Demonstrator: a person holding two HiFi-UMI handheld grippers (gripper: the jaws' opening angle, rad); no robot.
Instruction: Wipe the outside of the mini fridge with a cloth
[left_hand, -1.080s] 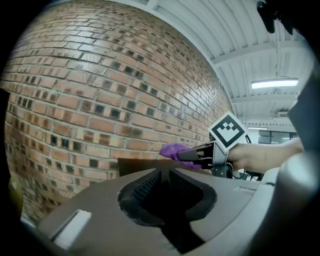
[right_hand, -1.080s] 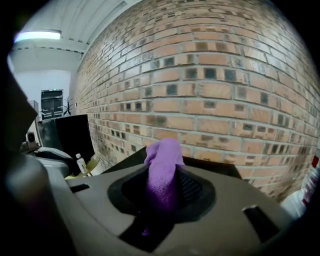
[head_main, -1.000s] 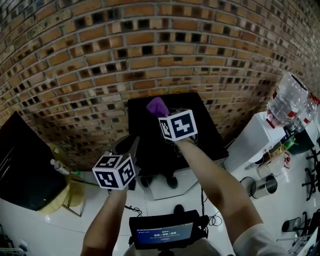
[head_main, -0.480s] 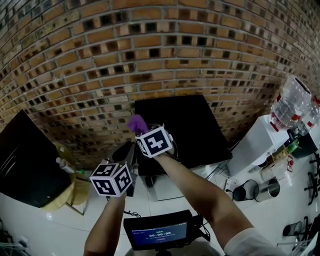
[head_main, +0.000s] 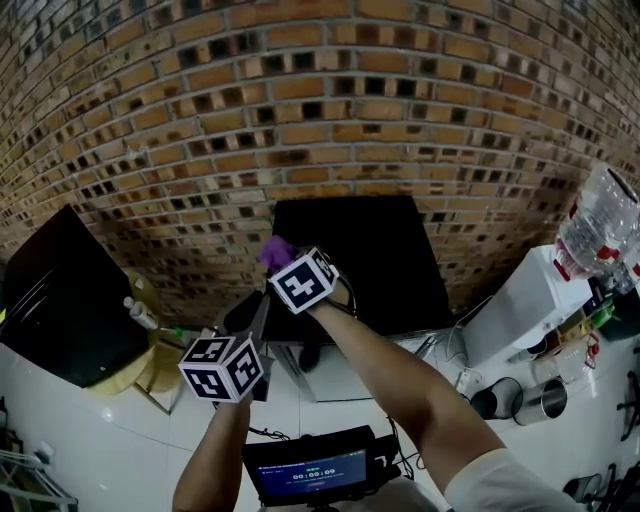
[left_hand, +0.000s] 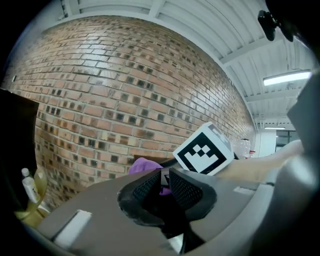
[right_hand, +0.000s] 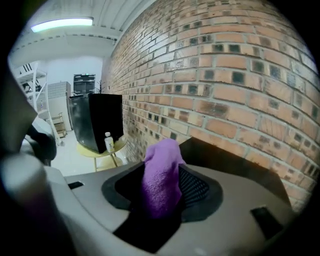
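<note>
The black mini fridge stands against the brick wall, and I look down on its top. My right gripper is at the top's back left corner with a purple cloth between its jaws. In the right gripper view the cloth stands upright in the right gripper, touching both pads while the jaws are opening. My left gripper hangs lower left, in front of the fridge. Its pads are nearly together with nothing between them.
A tall black cabinet stands at the left, beside a small yellow table with a bottle. At the right are a white water dispenser with its jug and metal buckets. A monitor sits below.
My right gripper has carried the cloth leftwards across the fridge top, from its middle to the back left corner. The left gripper has stayed about where it was.
</note>
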